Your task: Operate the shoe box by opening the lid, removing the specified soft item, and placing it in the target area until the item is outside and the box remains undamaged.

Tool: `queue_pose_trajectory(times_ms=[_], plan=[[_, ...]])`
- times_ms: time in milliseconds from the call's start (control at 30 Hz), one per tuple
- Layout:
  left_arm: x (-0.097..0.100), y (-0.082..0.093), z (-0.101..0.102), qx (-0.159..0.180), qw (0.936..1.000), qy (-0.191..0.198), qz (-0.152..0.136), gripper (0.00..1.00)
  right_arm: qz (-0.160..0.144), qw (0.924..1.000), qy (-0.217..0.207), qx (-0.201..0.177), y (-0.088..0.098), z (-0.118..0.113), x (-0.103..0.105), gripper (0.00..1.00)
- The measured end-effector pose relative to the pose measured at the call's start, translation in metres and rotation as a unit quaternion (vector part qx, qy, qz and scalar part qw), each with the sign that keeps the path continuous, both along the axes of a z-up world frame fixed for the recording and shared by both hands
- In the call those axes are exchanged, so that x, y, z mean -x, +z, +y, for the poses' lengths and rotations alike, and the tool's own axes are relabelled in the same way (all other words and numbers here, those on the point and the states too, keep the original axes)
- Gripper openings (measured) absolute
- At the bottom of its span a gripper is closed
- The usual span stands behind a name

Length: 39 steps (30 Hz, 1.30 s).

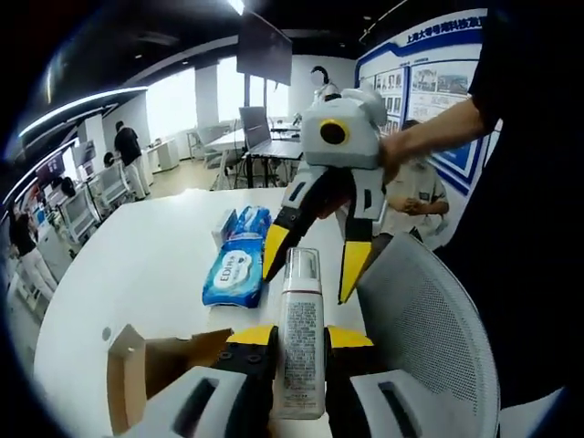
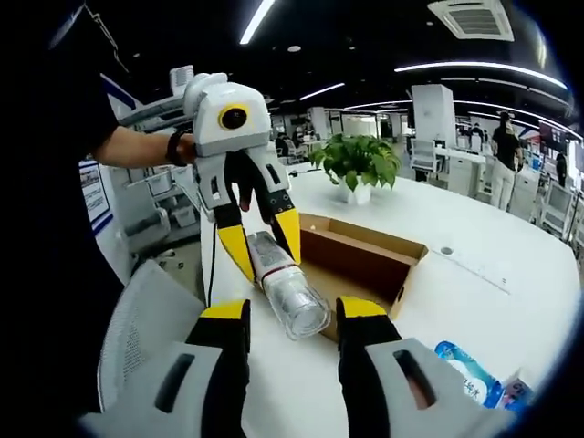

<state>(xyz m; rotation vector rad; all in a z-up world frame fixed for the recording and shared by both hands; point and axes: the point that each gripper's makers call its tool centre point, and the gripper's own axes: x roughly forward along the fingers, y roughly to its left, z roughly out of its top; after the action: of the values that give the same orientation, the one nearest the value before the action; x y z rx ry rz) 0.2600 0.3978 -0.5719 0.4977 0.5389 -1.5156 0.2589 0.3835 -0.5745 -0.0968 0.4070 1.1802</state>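
Left gripper view: left gripper (image 1: 299, 339) clamps the bottle (image 1: 300, 336) at lower centre; right gripper (image 1: 315, 265) stands spread at its cap.

Right gripper view: same bottle (image 2: 287, 292) at centre, above the open shoe box (image 2: 365, 255); a one-sided grip risks slippage during handover.

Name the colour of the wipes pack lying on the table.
Blue with white label, wipes pack; clearest in left gripper view.

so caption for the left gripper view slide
Left gripper holding a pump bottle above the open shoe box, right gripper facing it.
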Motion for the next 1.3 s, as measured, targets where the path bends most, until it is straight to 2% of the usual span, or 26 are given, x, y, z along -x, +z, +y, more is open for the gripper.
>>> queue_pose_trajectory(times_ms=[167, 300, 467, 700, 767, 833, 867, 933, 1300], plan=[[0.01, 0.004, -0.004, 0.004, 0.9996, -0.027, -0.001, 0.19, 0.004, 0.9995, 0.013, -0.027, 0.01, 0.0, 0.005, 0.24], [0.016, 0.006, -0.005, 0.008, 0.999, -0.043, 0.007, 0.19, 0.004, 0.9991, 0.033, -0.024, 0.011, 0.001, 0.012, 0.22], [0.022, 0.013, -0.006, 0.025, 0.9972, -0.059, 0.039, 0.19, -0.013, 0.9975, 0.069, 0.001, 0.012, 0.003, 0.022, 0.2], [0.023, 0.014, -0.006, 0.033, 0.9958, -0.064, 0.057, 0.2, -0.014, 0.997, 0.076, 0.002, 0.016, 0.003, 0.023, 0.18], [0.025, 0.012, -0.007, 0.032, 0.995, -0.066, 0.067, 0.2, -0.001, 0.9971, 0.076, 0.005, 0.015, 0.004, 0.026, 0.18], [0.028, 0.009, -0.007, 0.028, 0.9941, -0.062, 0.085, 0.2, 0.038, 0.9965, 0.075, -0.006, 0.016, 0.004, 0.03, 0.18], [0.03, 0.008, -0.008, 0.028, 0.9938, -0.063, 0.087, 0.2, 0.047, 0.996, 0.075, -0.012, 0.018, 0.004, 0.031, 0.18], [0.033, 0.004, -0.009, 0.027, 0.9935, -0.064, 0.09, 0.2, 0.049, 0.9958, 0.075, -0.019, 0.021, 0.004, 0.03, 0.18], [0.035, -0.01, -0.014, 0.027, 0.993, -0.052, 0.103, 0.21, 0.072, 0.9949, 0.071, 0.002, 0.008, 0.0, 0.034, 0.18]])
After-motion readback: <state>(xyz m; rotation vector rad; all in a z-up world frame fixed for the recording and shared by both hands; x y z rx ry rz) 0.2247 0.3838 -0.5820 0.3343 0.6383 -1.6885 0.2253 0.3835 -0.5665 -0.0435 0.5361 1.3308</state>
